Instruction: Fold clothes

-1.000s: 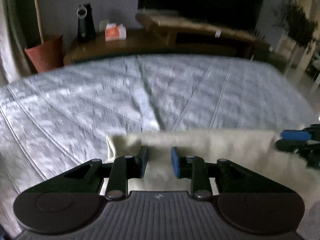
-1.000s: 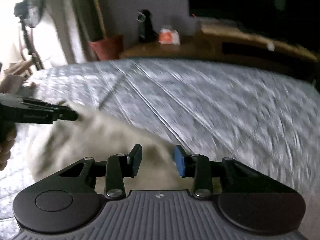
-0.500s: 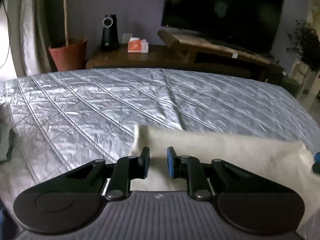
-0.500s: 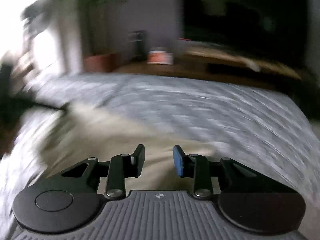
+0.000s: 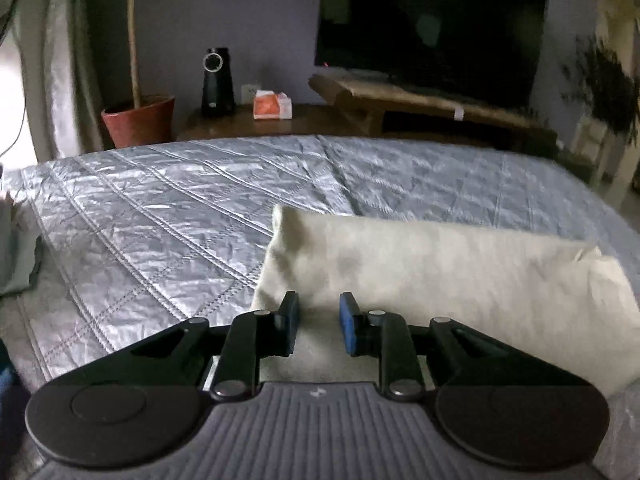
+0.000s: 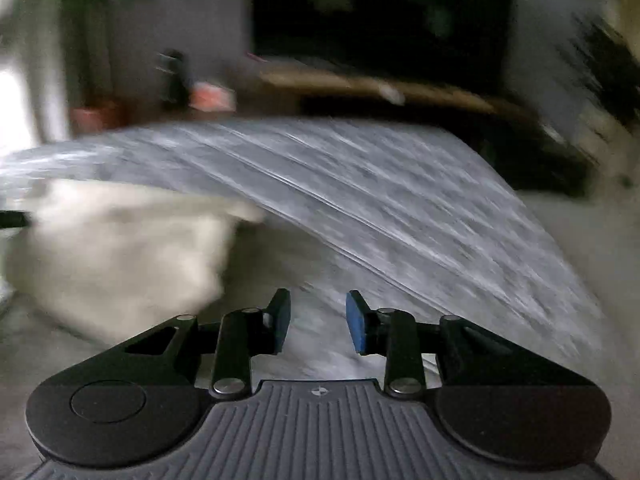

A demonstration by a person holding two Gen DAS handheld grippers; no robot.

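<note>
My left claw (image 5: 319,328) hangs low over the near edge of the folded cream garment (image 5: 440,276), its jaws opening with only a slim gap and gripping nothing. The garment lies on the grey quilted bed (image 5: 180,224). My right claw (image 6: 318,320), blurred, stands partly open and empty, right of the garment (image 6: 116,256).

One cream folded garment (image 5: 432,276), one quilted bedspread (image 5: 192,216), one potted plant (image 5: 140,120), one television (image 5: 428,28)
</note>
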